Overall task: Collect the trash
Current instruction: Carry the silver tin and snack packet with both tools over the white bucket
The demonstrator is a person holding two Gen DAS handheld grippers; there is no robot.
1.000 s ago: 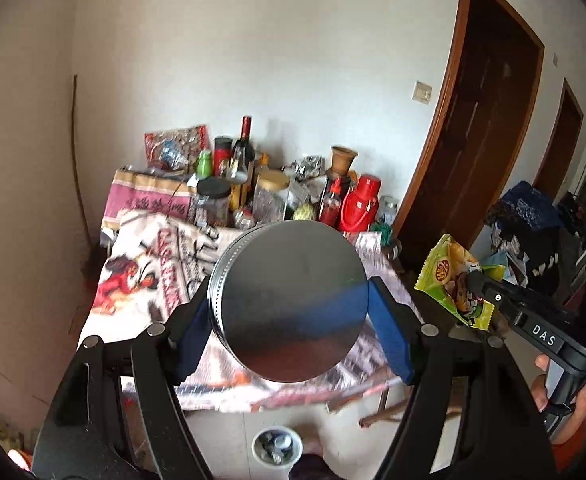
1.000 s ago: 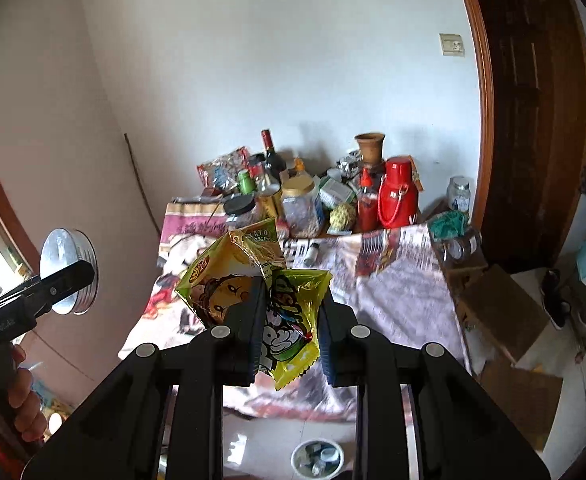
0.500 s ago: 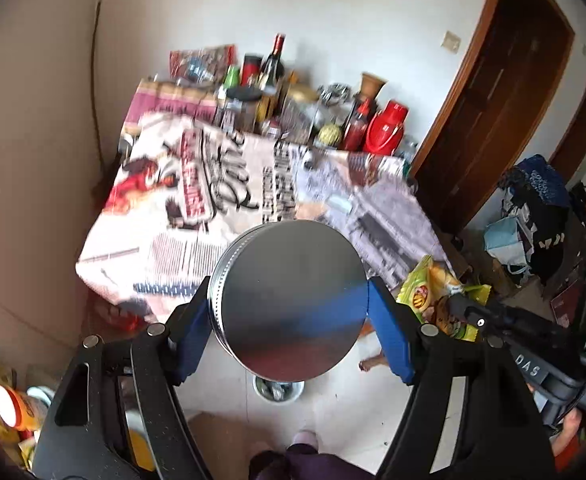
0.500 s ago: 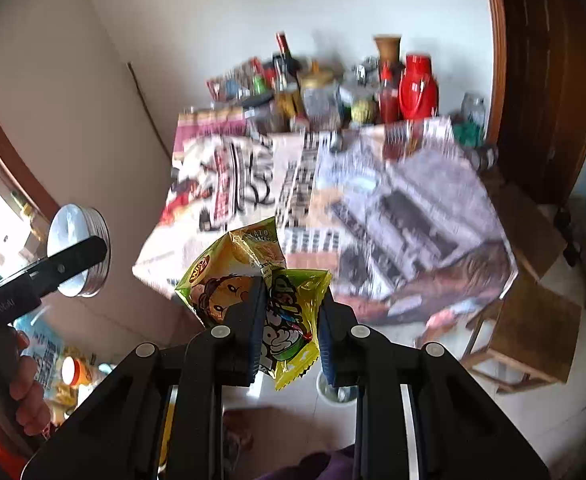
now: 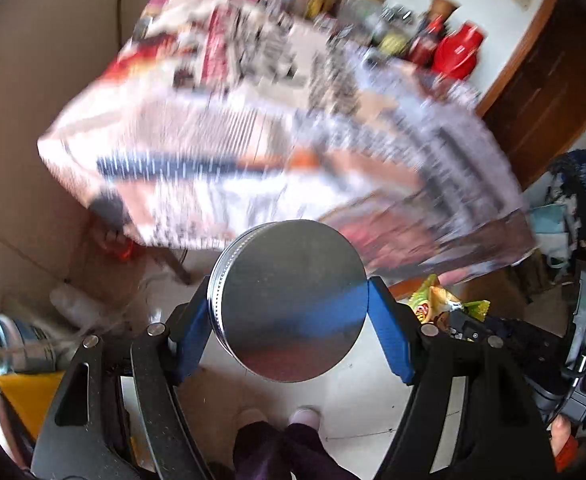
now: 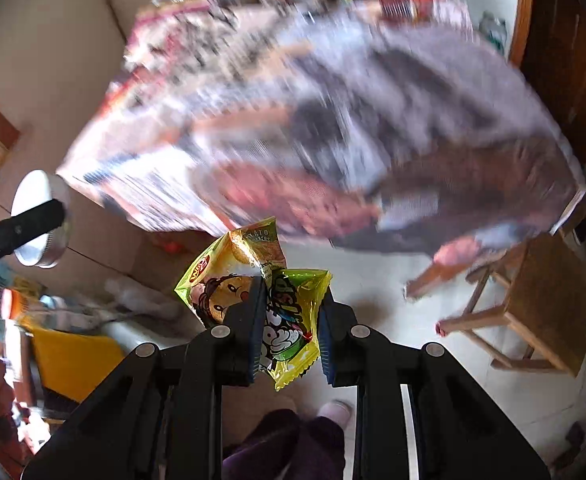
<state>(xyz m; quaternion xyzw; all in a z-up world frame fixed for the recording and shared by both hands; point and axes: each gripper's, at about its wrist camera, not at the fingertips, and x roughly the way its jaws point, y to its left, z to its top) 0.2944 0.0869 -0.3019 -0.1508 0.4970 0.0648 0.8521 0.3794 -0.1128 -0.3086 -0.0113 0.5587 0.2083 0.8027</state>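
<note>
Both pieces of trash are off the table: left gripper [image 5: 289,312] clamps a round metal tin [image 5: 289,300], right gripper [image 6: 289,320] pinches snack wrappers [image 6: 261,292]. Binning remains.

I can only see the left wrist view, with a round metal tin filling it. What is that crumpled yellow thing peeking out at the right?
Observer: A snack packet with a cartoon face, clamped in the right gripper.
Operator: Anything else beside it?
Observer: A wooden stool stands on the floor to its right.
Operator: Is my tin deep?
Observer: No, from the side the tin is shallow, with a ridged rim.
</note>
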